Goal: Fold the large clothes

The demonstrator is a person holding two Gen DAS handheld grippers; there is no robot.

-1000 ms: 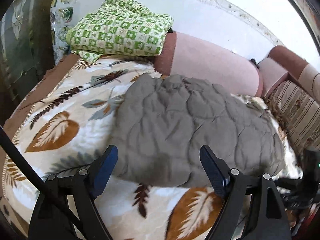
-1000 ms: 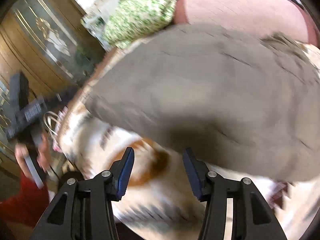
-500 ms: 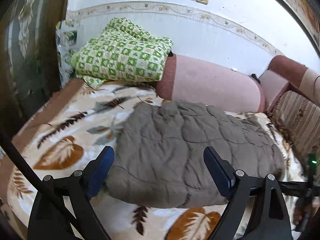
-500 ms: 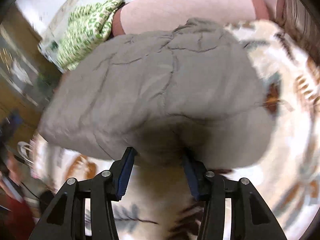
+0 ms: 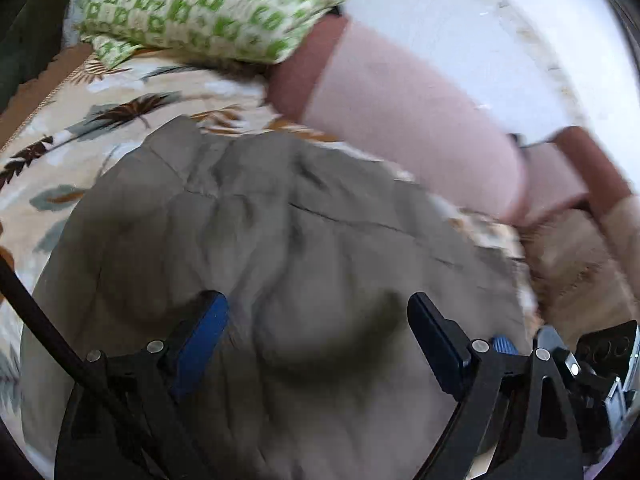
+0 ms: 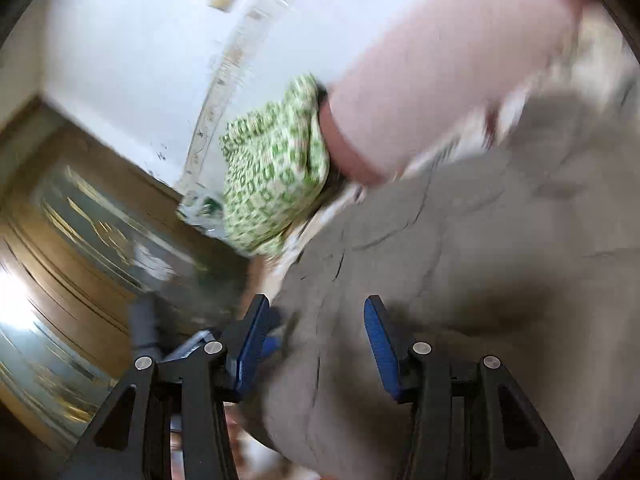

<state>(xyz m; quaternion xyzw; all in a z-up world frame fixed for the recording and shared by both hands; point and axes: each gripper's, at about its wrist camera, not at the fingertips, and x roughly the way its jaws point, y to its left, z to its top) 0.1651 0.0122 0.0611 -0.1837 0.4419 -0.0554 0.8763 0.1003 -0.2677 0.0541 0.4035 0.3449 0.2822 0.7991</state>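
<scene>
A grey quilted garment (image 5: 280, 240) lies folded on the leaf-patterned blanket (image 5: 80, 128) of a bed. My left gripper (image 5: 316, 324) is open, its blue pads hovering low over the garment's near part. The garment also fills the right of the right wrist view (image 6: 500, 260), which is tilted and blurred. My right gripper (image 6: 316, 320) is open over the garment's left edge. Neither gripper holds cloth.
A green-and-white checked cushion (image 5: 208, 4) and a pink bolster (image 5: 400, 120) lie along the white wall behind. A sofa arm (image 5: 580, 240) stands at the right. A wooden glass-fronted cabinet (image 6: 80, 260) stands left of the bed. The other gripper (image 5: 592, 364) shows at the lower right.
Both grippers have moved forward and down over the grey garment. The right wrist view has swung left and tilted toward the wall and cabinet. Both stay open.
</scene>
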